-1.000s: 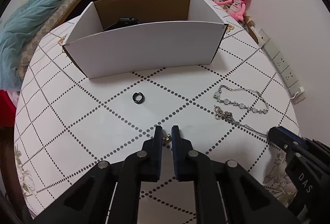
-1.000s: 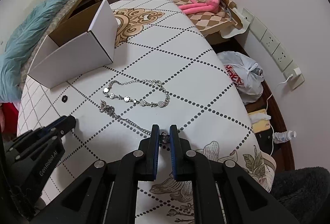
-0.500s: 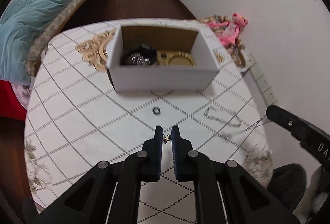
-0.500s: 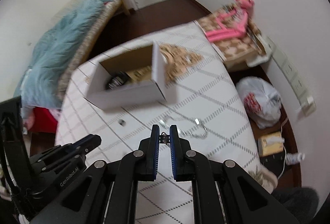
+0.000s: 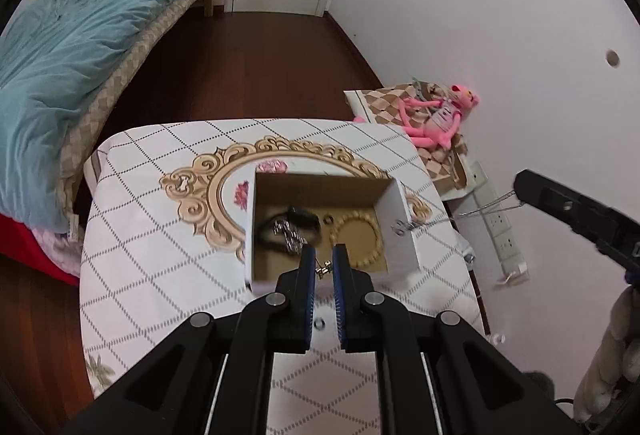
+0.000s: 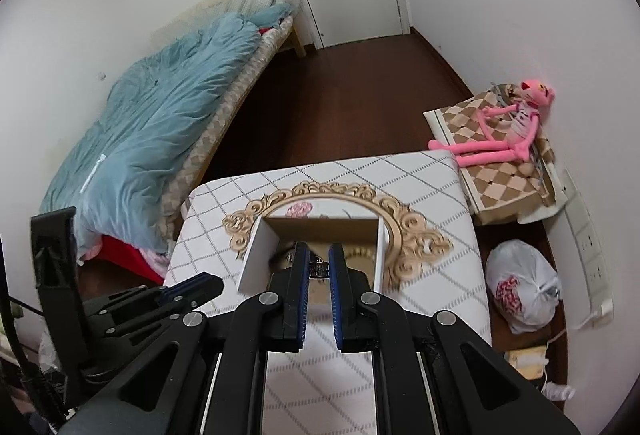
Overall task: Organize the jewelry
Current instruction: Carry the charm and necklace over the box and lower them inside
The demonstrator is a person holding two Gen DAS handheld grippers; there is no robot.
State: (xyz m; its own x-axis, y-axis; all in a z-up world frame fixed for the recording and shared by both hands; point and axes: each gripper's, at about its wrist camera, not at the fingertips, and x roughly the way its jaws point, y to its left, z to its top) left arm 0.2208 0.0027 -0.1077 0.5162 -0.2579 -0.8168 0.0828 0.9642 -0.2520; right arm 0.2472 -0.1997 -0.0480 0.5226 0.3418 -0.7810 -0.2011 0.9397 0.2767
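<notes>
A white cardboard box (image 5: 405,255) stands open on the patterned table (image 5: 152,243). Inside lie a black band (image 5: 306,221), a silver piece (image 5: 285,231), a beaded bracelet (image 5: 357,239) and a small ring (image 5: 328,219). My left gripper (image 5: 323,251) hovers high over the box's near edge, shut on a small gold clasp (image 5: 324,269). At the right, my right gripper (image 5: 520,191) hangs a silver necklace (image 5: 472,211) that trails down toward the box's right wall. In the right wrist view, my right gripper (image 6: 319,251) is shut on the chain's end (image 6: 319,270) above the box (image 6: 256,259). The left gripper (image 6: 212,285) sits low left.
A dark ring (image 5: 319,323) lies on the table just before the box. A bed with a blue quilt (image 5: 60,75) runs along the left. A pink plush toy (image 5: 436,119) and a white plastic bag (image 6: 524,287) sit by the right wall.
Both grippers have risen well above the table. The necklace has come off the tabletop and now hangs from the right gripper. The box's inside has come into view from above.
</notes>
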